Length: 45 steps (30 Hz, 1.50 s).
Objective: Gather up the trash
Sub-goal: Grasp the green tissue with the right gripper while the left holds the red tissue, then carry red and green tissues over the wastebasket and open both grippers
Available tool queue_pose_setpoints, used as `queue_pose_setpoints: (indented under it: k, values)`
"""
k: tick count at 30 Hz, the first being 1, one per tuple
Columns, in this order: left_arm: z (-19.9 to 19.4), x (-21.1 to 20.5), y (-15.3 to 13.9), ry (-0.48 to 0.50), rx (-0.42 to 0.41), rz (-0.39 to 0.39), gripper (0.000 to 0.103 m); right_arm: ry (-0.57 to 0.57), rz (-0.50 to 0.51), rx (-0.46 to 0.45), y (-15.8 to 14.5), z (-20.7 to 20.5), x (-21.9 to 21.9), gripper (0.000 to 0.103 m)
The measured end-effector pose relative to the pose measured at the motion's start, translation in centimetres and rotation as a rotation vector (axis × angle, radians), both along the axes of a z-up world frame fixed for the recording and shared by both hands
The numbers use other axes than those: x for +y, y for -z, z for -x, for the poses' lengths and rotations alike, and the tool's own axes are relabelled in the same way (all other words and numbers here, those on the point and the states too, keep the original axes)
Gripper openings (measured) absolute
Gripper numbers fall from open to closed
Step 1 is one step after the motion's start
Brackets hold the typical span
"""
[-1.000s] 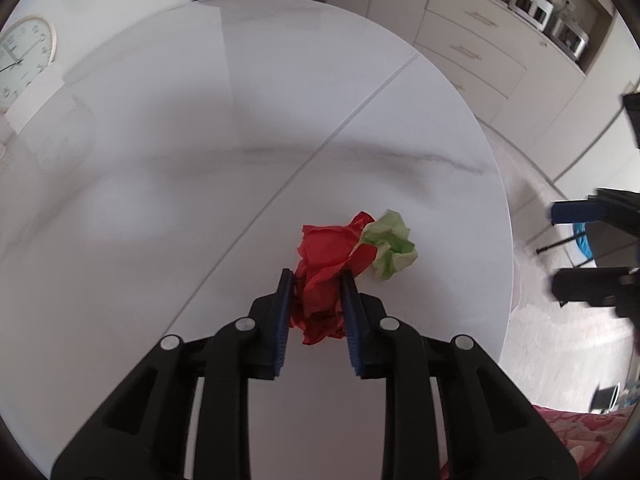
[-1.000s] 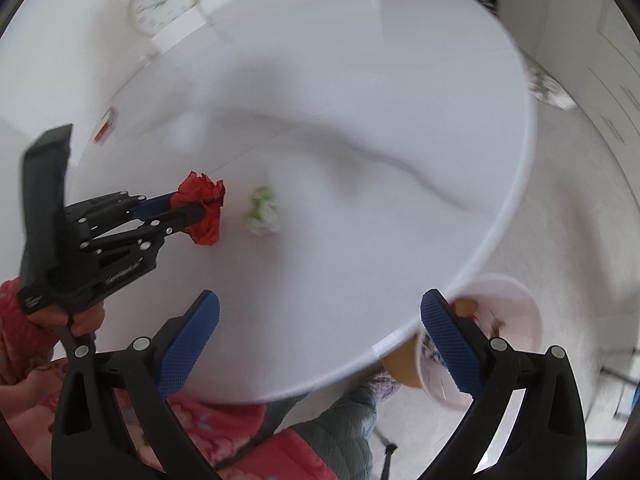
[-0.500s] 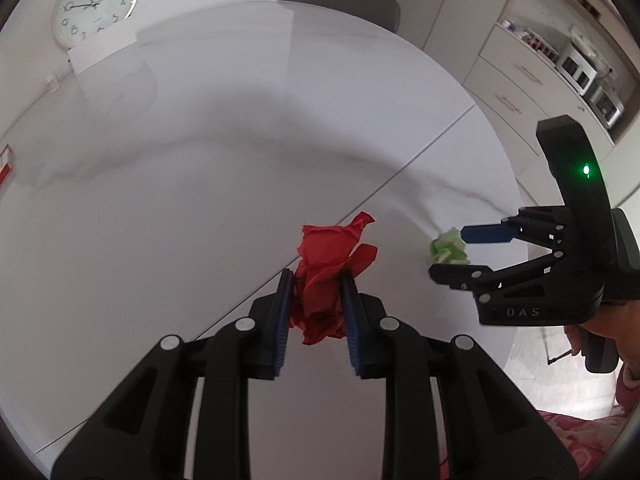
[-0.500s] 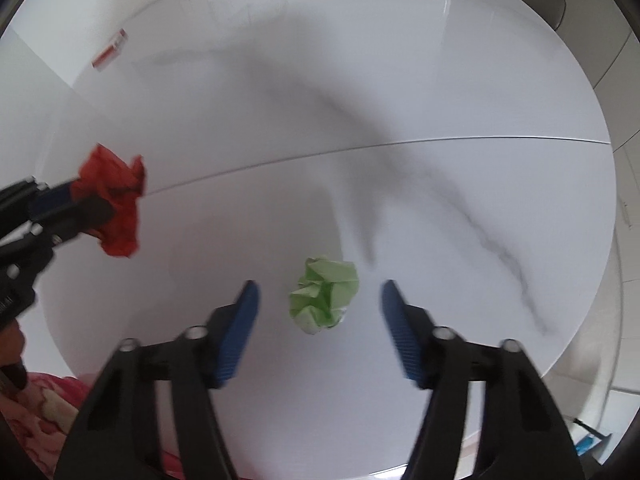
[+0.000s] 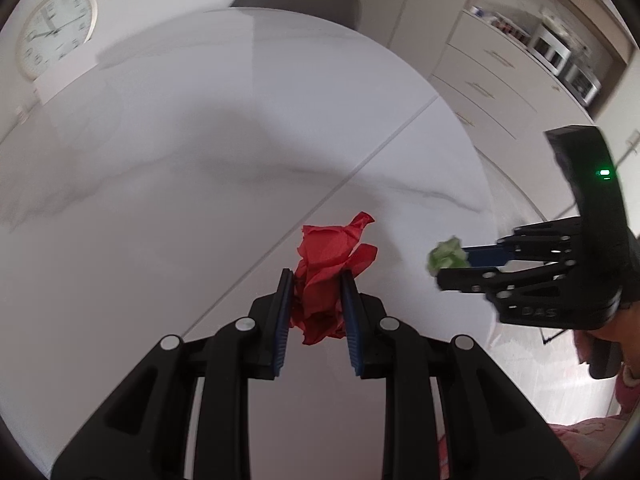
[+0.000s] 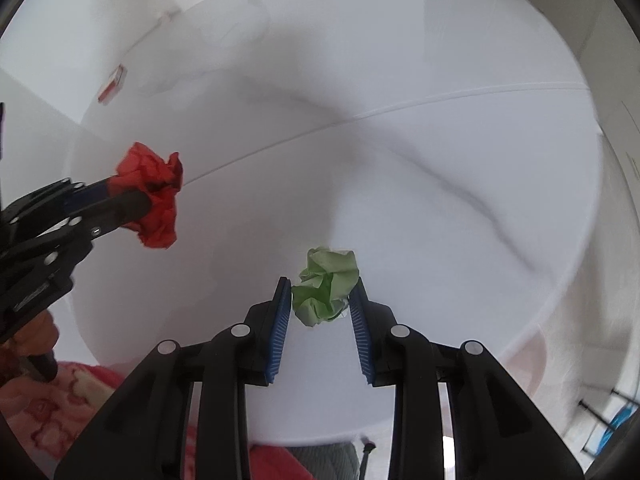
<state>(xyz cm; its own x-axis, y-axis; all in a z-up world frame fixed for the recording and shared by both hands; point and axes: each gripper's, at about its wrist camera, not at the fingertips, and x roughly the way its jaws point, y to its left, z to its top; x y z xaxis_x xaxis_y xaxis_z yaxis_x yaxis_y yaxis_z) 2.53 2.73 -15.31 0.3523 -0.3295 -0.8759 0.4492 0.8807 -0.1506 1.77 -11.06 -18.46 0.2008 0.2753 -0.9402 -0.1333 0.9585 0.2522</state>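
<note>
My left gripper [image 5: 316,284] is shut on a crumpled red paper ball [image 5: 328,272] and holds it above the white marble table [image 5: 160,160]. The red ball also shows in the right wrist view [image 6: 154,196], held by the left gripper [image 6: 152,200]. My right gripper [image 6: 322,292] is shut on a crumpled green paper ball [image 6: 326,290], just above the table [image 6: 440,160]. In the left wrist view the green ball [image 5: 446,258] sits at the tip of the right gripper [image 5: 450,266] near the table's right edge.
A wall clock [image 5: 56,34] hangs behind the table. A grey chair back [image 5: 296,2] stands at the far side. Cabinets with drawers [image 5: 492,80] are on the right. A small red and white item [image 6: 113,84] lies at the table's far left.
My right gripper has closed around the green ball, which lay free between its open jaws before. My left gripper still holds the red ball, with the view turned a little.
</note>
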Motion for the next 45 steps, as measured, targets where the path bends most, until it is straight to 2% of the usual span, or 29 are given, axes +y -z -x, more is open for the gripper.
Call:
queue_pose_setpoints:
  k: [5, 8, 13, 18, 19, 20, 22, 24, 26, 31, 34, 42, 45]
  values:
    - [0.4, -3.7, -0.4, 0.094, -0.003, 0.009, 0.024, 0.163, -0.006, -0.026, -1.9, 5.1, -6.5, 0.03]
    - [1.0, -6.3, -0.9, 0.155, -0.008, 0.017, 0.024, 0.259, 0.004, -0.032, -1.9, 7.8, -9.9, 0.031]
    - [2.5, -10.5, -1.6, 0.25, -0.015, 0.033, 0.024, 0.439, -0.014, 0.014, 1.4, 12.2, -16.0, 0.031]
    - [4.2, -14.5, -2.5, 0.347, -0.025, 0.029, 0.024, 0.502, -0.019, 0.107, 6.9, 13.3, -18.1, 0.034]
    - [4.6, -15.2, -2.7, 0.363, -0.025, 0.027, 0.024, 0.508, -0.019, 0.124, 7.6, 12.9, -18.4, 0.046]
    - [4.9, -15.9, -2.8, 0.381, -0.028, 0.023, 0.024, 0.517, -0.014, 0.137, 8.4, 13.0, -18.9, 0.063]
    - [5.6, -16.9, -3.0, 0.407, -0.032, 0.013, 0.024, 0.536, -0.011, 0.146, 9.2, 13.6, -19.2, 0.075]
    - [6.4, -18.3, -3.0, 0.441, -0.029, 0.001, 0.024, 0.556, -0.018, 0.148, 9.6, 14.6, -19.4, 0.08]
    - [6.8, -19.3, -3.0, 0.47, -0.024, -0.006, 0.024, 0.577, -0.014, 0.137, 9.2, 15.4, -19.9, 0.087]
    - [8.2, -23.4, -2.6, 0.558, -0.004, -0.01, 0.024, 0.649, -0.014, 0.098, 7.2, 18.0, -22.1, 0.096]
    - [9.2, -26.7, -1.5, 0.621, 0.035, -0.007, 0.024, 0.7, -0.018, 0.065, 5.6, 19.9, -23.9, 0.098]
    - [11.7, -33.6, 4.5, 0.722, 0.162, -0.078, 0.024, 0.786, -0.003, 0.027, 3.2, 24.0, -27.3, 0.1]
    - [12.6, -35.3, 7.1, 0.723, 0.211, -0.121, 0.036, 0.801, -0.007, 0.036, 3.3, 25.1, -28.1, 0.1]
